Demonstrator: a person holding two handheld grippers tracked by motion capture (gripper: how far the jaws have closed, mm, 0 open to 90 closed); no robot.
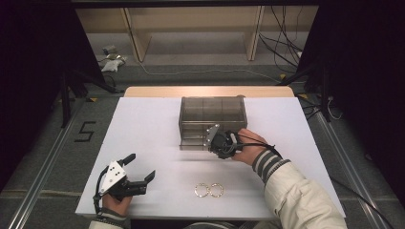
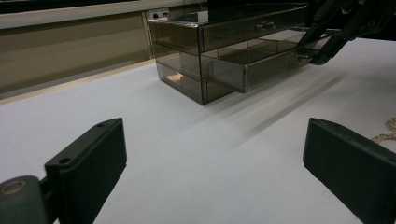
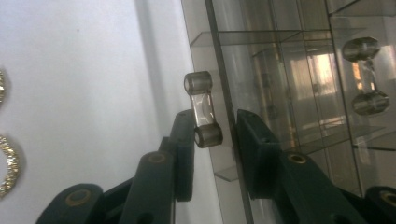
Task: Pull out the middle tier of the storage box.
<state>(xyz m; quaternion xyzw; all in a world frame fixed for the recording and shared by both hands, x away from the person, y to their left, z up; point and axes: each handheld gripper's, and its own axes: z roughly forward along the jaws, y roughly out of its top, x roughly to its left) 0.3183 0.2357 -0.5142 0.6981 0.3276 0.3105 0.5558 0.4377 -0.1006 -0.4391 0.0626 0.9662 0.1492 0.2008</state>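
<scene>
The right gripper [image 1: 210, 138] is up at the front of the smoky clear drawer box [image 1: 213, 110], with its jaws set narrowly around the little bar handle [image 3: 202, 109] of the lower drawer [image 2: 261, 65]. In the right gripper view one jaw sits just left of the handle and the other is on the far side of the drawer's front panel, so the handle and panel are between them. I honestly can't tell if they're actually pinching yet, there seems to be a sliver of gap. That drawer is pulled out a bit from the box, which you can see pretty well from the left gripper view. The upper drawer's handle [image 3: 365, 74] shows through the plastic further along.

The box itself sits toward the far middle of the white table [image 1: 143, 124], a little back from the far edge. The right hand [image 1: 246, 145] comes in from the near right side, light sleeve with a striped cuff.

The left gripper [image 1: 141, 169] is way over near the near-left corner of the table, jaws spread wide with nothing between them, just resting low over the white surface and pointing roughly toward the box.

Two thin gold bangles [image 1: 208, 190] lie flat side by side, touching, near the middle of the near edge, between the two hands.
</scene>
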